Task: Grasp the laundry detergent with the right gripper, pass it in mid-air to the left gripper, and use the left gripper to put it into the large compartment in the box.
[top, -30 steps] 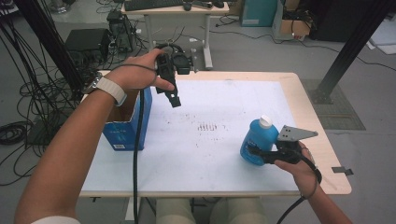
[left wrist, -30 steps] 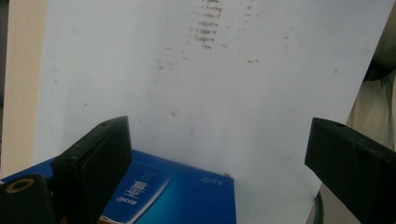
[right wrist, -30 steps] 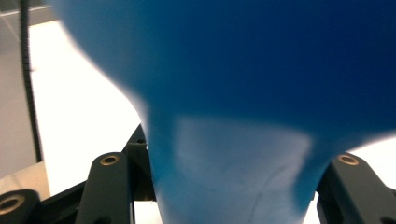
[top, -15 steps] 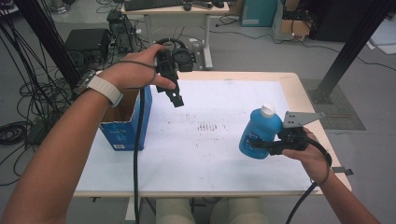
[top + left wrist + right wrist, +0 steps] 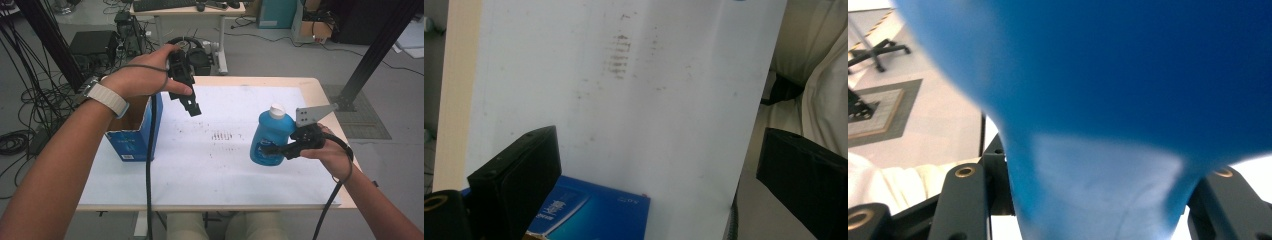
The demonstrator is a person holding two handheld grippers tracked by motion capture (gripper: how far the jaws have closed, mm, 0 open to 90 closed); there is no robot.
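Lifted blue bottle (image 5: 269, 137); blue box (image 5: 134, 135) sits well left.

A blue cardboard box (image 5: 135, 135) stands open near the left edge of the worktop (image 5: 210, 165). In the left gripper view, the blue box top with white print is at the bottom. The worktop has a white sheet on it, with a wooden rim around it. A patch of small dark marks (image 5: 222, 135) is in the middle of the sheet. Behind the worktop, a desk (image 5: 187, 12) holds a keyboard (image 5: 160, 4). Black cables (image 5: 20, 100) lie on the grey floor at the left. A black slanted pole (image 5: 375, 50) stands at the right.
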